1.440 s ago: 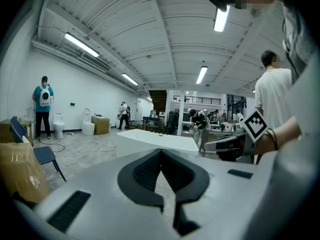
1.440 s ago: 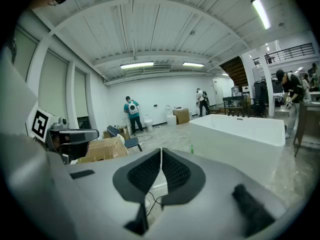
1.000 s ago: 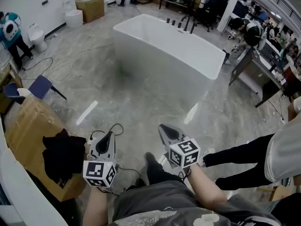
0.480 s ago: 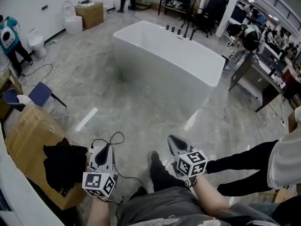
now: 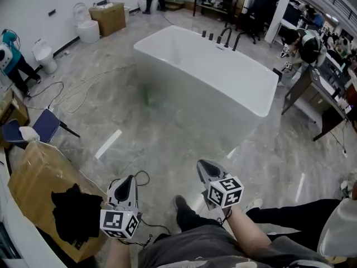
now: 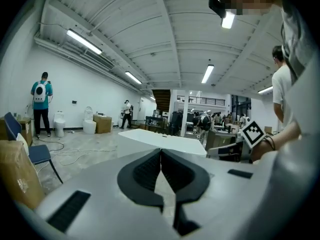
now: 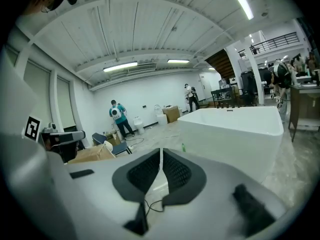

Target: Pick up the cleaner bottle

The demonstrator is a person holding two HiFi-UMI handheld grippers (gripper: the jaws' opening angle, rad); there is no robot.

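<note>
The left gripper [image 5: 128, 180] and the right gripper [image 5: 204, 167], both clenched empty, are well apart from the small green cleaner bottle [image 5: 146, 96] on the grey floor [image 5: 167, 135] beside the white bathtub [image 5: 206, 96], and the bottle is likely light and slippery, best pinched round its body.

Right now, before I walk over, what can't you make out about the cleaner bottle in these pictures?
1. Head view: the cleaner bottle beside the bathtub is a blurred green smear; shape, cap and label are unreadable.
2. Right gripper view: too small, only a green speck by the tub wall.
3. Left gripper view: no bottle shows; the left gripper itself covers the floor near the tub.
</note>
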